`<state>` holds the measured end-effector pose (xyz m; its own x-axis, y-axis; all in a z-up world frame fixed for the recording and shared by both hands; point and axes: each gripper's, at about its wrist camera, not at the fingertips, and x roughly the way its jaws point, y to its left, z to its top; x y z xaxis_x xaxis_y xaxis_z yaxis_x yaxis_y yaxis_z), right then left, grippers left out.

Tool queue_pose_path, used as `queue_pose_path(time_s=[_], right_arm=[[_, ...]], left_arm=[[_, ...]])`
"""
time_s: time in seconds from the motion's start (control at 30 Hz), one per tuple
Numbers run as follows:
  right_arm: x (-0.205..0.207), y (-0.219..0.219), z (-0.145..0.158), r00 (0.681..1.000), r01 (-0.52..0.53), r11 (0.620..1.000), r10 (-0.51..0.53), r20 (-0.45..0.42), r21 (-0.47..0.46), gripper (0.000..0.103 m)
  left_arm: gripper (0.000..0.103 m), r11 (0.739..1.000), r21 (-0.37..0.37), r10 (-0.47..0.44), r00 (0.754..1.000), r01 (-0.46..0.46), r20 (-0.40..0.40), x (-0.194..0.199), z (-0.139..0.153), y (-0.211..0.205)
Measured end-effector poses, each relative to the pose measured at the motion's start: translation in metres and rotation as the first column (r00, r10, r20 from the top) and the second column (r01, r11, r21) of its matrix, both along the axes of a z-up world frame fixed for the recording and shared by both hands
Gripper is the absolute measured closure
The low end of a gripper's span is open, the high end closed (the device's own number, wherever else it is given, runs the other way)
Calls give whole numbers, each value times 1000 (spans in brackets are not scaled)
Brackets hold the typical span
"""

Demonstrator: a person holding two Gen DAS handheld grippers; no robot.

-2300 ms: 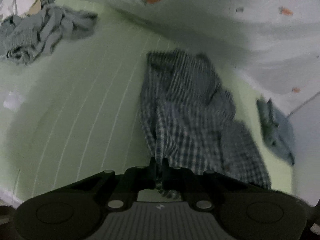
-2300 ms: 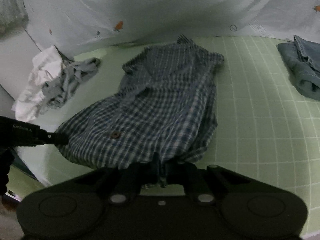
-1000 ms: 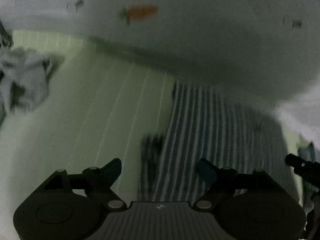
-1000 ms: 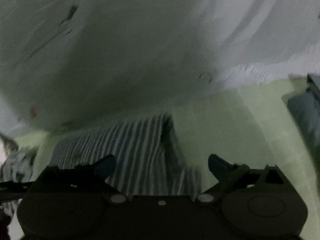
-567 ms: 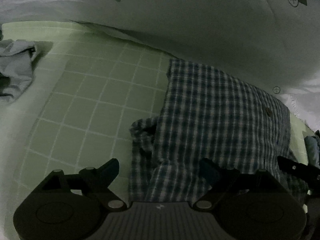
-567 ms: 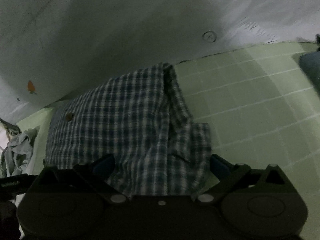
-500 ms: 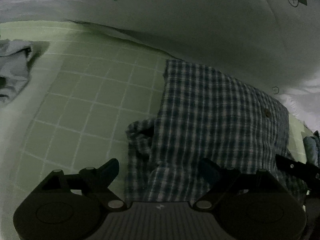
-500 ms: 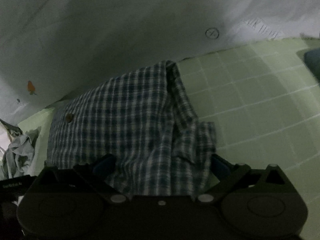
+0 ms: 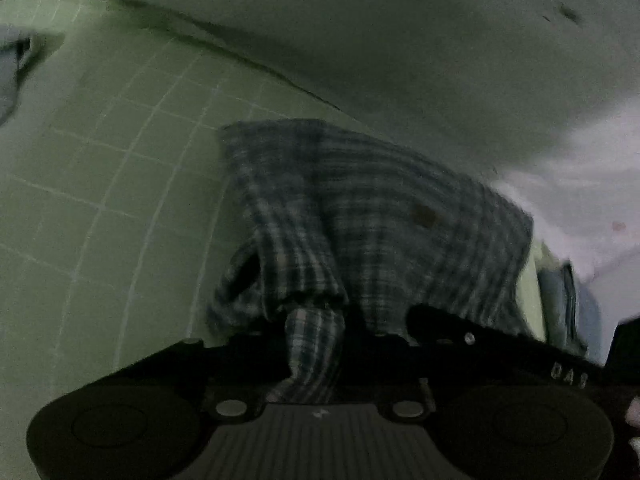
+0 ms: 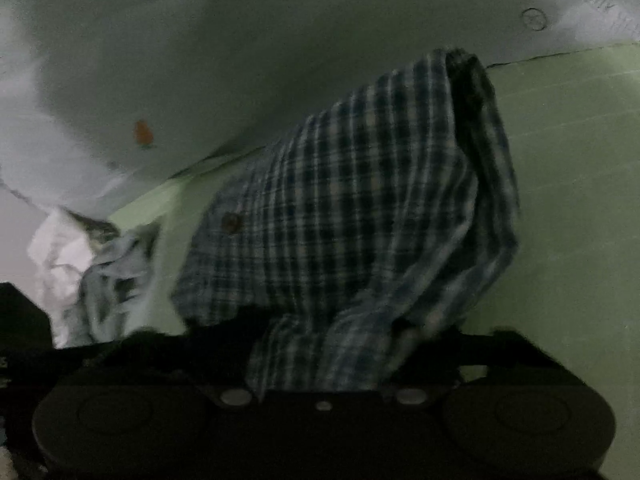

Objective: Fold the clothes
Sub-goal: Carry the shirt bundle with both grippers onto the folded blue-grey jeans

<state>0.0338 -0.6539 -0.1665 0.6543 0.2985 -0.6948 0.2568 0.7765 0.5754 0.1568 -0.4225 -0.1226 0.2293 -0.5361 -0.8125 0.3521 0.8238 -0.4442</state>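
Now the plaid shirt (image 9: 372, 216) lies on the green checked sheet (image 9: 100, 168), close to the far edge where the pale duvet (image 9: 400, 40) with small printed figures rises over the sheet. The left gripper (image 9: 314, 336) is closing its jaws, and a bunched fold of the shirt's near hem stands between them; the dark fingers press the cloth from both sides. The right gripper (image 10: 332, 344) is also closing, with a wider bundle of the same hem between its jaws, and the cloth hides most of the fingers, so I cannot tell if the pads already squeeze it fully. From both grips the shirt rises a little and slopes away toward the duvet. At the left edge of the sheet, in the right wrist view, a crumpled pile of pale clothes (image 10: 92, 268) lies well apart from the shirt.
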Motion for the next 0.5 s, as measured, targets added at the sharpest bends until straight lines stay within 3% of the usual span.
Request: queue_pose_path(time_s=[0.07,0.23,0.5], right_arm=[[-18,10,11,1000,-9,1000,9,11,7,61],[-78,35,31,1000,16,1000,-16,-8,12,62],[-176,58,55,979,201,980,-201,-39,0,62]], left_arm=[[81,1000,13,-29,1000,29,5,-19,10,6],[81,996,3,-86,996,86,-16,-72,26,28],[81,964,-26,-266,964,266,-17,-135,43,39]])
